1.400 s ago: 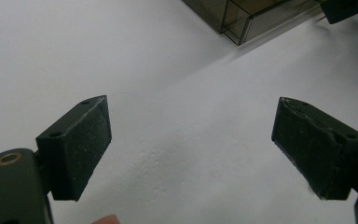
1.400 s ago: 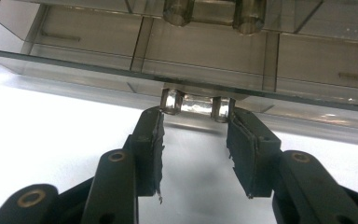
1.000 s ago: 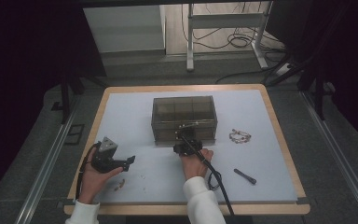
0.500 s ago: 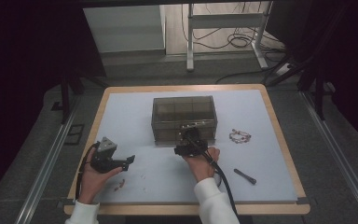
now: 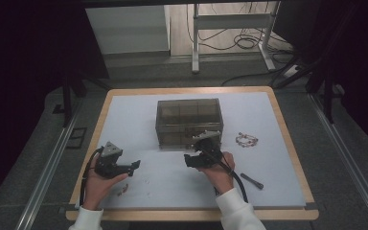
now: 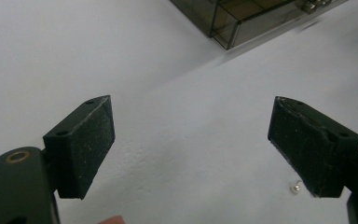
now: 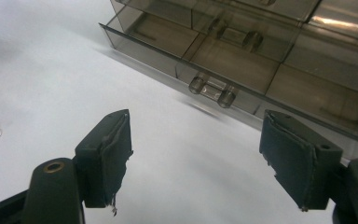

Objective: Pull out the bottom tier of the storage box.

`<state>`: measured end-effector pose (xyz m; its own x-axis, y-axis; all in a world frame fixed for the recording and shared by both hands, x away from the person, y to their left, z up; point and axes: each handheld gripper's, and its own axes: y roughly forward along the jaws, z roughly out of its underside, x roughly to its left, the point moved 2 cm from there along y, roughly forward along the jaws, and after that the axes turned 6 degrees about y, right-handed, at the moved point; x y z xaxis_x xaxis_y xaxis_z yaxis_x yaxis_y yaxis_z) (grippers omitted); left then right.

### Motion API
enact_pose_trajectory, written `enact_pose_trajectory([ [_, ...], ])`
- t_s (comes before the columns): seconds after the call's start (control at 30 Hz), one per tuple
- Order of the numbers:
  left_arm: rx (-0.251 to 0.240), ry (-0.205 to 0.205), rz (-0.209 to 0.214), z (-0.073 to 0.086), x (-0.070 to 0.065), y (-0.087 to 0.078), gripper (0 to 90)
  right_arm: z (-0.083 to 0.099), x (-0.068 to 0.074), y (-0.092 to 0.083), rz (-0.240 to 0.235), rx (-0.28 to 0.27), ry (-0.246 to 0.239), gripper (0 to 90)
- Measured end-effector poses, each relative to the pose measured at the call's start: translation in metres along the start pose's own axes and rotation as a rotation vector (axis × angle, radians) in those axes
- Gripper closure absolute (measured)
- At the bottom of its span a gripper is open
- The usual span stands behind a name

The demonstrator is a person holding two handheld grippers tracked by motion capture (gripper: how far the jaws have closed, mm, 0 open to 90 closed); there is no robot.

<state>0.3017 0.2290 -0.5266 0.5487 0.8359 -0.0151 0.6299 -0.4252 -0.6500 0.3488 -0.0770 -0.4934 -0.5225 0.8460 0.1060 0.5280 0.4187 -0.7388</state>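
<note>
Jaws just opened wide, right gripper (image 7: 196, 158) empty, near drawer handle (image 7: 212, 91).

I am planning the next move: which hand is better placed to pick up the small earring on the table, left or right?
Left, probably. The left tool hovers open over the front-left of the table, with the small earring just beside its jaw. The right tool, also open, faces the smoky drawer box, farther from it.

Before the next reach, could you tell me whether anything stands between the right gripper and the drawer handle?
Nothing visible: bare table lies between the open right gripper and the handle of the organizer's pulled-out drawer.
</note>
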Motion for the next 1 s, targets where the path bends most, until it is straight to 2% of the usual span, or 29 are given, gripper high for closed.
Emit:
enact_pose_trajectory([
  [0.13, -0.021, -0.004, 0.026, -0.001, -0.004, 0.0, 14.7, 0.004, -0.002, -0.007, -0.023, -0.032, -0.021, 25.1],
  [0.2, -0.024, 0.003, 0.012, -0.002, -0.006, -0.001, 14.6, 0.006, -0.005, -0.011, -0.024, -0.039, -0.037, 25.1],
  [0.37, -0.038, 0.011, 0.001, -0.003, -0.01, -0.001, 14.3, 0.012, -0.018, -0.021, -0.041, -0.049, -0.033, 25.1],
  [0.47, -0.044, 0.016, -0.002, -0.004, -0.012, -0.001, 14.3, 0.016, -0.027, -0.025, -0.03, -0.047, -0.035, 25.1],
  [0.57, -0.053, 0.015, 0.006, -0.005, -0.013, -0.001, 15.0, 0.02, -0.036, -0.028, -0.036, -0.052, -0.031, 25.2],
  [0.8, -0.072, 0.02, 0.028, -0.011, -0.018, 0.0, 15.9, 0.021, -0.045, -0.033, -0.043, -0.067, -0.042, 25.3],
  [1.0, -0.069, 0.041, 0.04, -0.014, -0.023, 0.005, 16.3, 0.023, -0.056, -0.039, -0.044, -0.071, -0.042, 25.9],
])
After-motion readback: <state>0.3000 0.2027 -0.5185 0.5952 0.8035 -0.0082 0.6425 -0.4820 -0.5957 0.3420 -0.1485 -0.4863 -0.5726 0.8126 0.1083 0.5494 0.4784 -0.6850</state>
